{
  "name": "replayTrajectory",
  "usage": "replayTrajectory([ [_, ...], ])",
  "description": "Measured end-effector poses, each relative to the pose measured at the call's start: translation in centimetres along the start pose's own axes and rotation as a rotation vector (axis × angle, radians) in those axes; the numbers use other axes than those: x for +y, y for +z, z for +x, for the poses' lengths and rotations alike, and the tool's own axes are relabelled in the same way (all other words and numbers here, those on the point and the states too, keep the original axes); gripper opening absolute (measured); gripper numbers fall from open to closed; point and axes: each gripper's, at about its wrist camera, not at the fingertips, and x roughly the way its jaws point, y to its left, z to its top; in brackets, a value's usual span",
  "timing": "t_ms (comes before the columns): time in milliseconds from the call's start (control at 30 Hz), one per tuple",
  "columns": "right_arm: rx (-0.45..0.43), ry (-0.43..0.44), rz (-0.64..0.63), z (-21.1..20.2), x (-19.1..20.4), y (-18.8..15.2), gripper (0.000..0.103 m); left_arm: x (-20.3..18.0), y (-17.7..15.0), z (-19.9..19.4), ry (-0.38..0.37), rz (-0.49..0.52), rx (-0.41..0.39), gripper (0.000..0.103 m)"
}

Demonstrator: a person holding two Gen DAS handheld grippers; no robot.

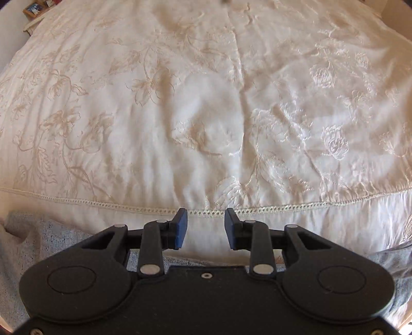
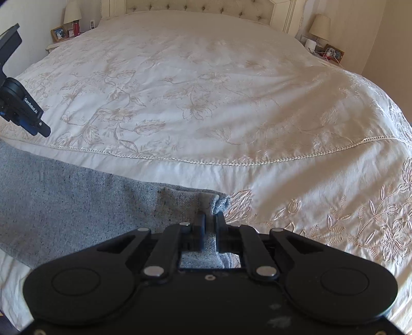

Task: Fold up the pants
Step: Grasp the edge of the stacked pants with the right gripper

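Grey speckled pants (image 2: 77, 195) lie across the near edge of the bed, reaching from the left to the middle of the right wrist view. My right gripper (image 2: 211, 221) is shut on a bunched fold at their right end, with fabric pinched between the pads. In the left wrist view the pants (image 1: 38, 244) show only as grey cloth low at the left and right, mostly hidden under the tool. My left gripper (image 1: 206, 229) hangs open above the bedspread's lace hem with nothing between its blue pads (image 1: 181, 228). Its black body (image 2: 18, 103) appears at the far left of the right wrist view.
A cream embroidered bedspread (image 2: 206, 90) covers the wide bed, with a tufted headboard (image 2: 195, 7) at the far end. Nightstands with lamps and picture frames stand at the back left (image 2: 59, 33) and back right (image 2: 332, 52).
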Motion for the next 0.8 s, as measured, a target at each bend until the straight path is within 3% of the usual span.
replayTrajectory([
  [100,0.011,0.01,0.014,-0.1,-0.4,-0.4,0.008,0.2,-2.2,0.7,-0.056,0.037,0.066,0.04],
  [233,0.025,0.015,0.024,0.1,-0.4,-0.8,0.008,1.5,-6.1,-2.3,-0.093,0.011,-0.044,0.04],
  [367,0.039,0.02,0.039,0.4,-0.5,-1.1,0.009,2.2,-8.1,-3.3,-0.115,-0.039,-0.073,0.04],
  [433,0.041,0.021,0.044,0.5,-0.5,-1.1,0.009,1.6,-8.5,-2.4,-0.087,-0.002,-0.026,0.04],
  [533,0.048,0.025,0.052,0.8,-0.5,-1.1,0.009,0.8,-7.9,-0.4,-0.063,0.029,0.038,0.04],
  [700,0.052,0.015,0.049,1.7,-0.6,-0.1,0.009,-0.2,-4.4,1.2,-0.07,-0.014,0.027,0.041],
  [800,0.099,-0.018,0.072,3.4,-1.1,0.8,0.008,-0.8,-1.6,2.5,-0.066,-0.03,0.038,0.041],
])
